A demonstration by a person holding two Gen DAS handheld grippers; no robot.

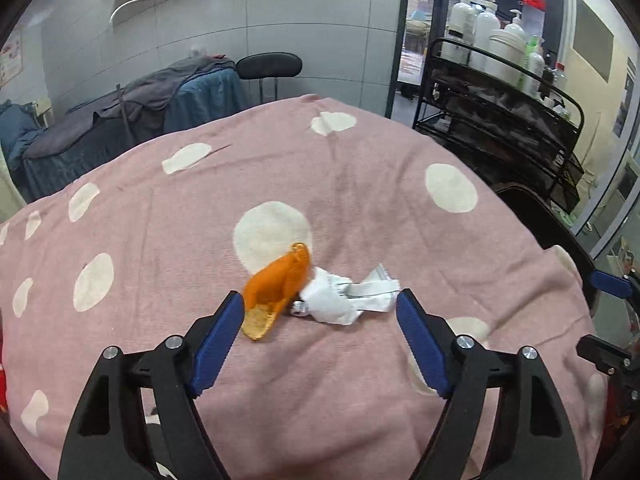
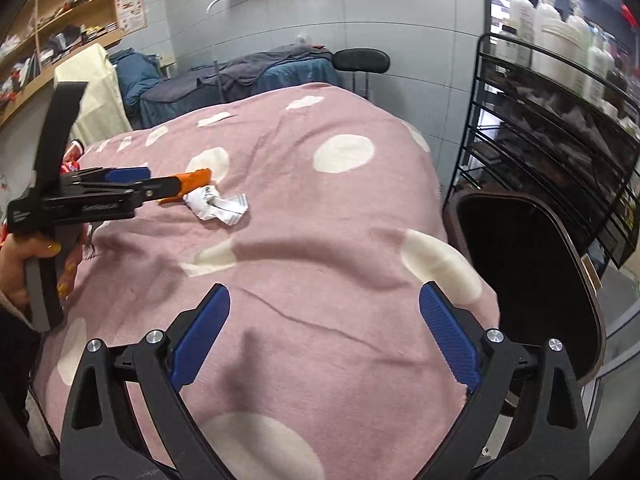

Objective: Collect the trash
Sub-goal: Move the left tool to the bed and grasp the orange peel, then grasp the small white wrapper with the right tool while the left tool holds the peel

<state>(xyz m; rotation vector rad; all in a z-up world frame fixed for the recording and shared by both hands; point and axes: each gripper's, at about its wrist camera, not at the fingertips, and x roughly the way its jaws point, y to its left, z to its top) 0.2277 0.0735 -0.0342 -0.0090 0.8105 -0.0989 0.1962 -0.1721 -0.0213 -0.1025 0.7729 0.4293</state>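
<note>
Flanking pink blanket [image 2: 320, 208]: bin [image 2: 532, 264], cart [image 2: 560, 128]

A crumpled wrapper [image 1: 348, 296] lies on the blanket [image 1: 160, 240] that covers the bed, touching a plastic scrap [image 1: 276, 286] on its left. The left gripper [image 1: 320, 312] hovers just before the pair, its jaws spread to either side of them. The right gripper [image 2: 324, 312] hangs over bare blanket nearer the bed's end. A bin [image 2: 520, 260] stands right of the bed, with a wire trolley [image 2: 560, 132] of pump bottles [image 2: 560, 28] behind it. Another covered bed [image 2: 240, 76] and a stool [image 2: 362, 60] lie beyond.
</note>
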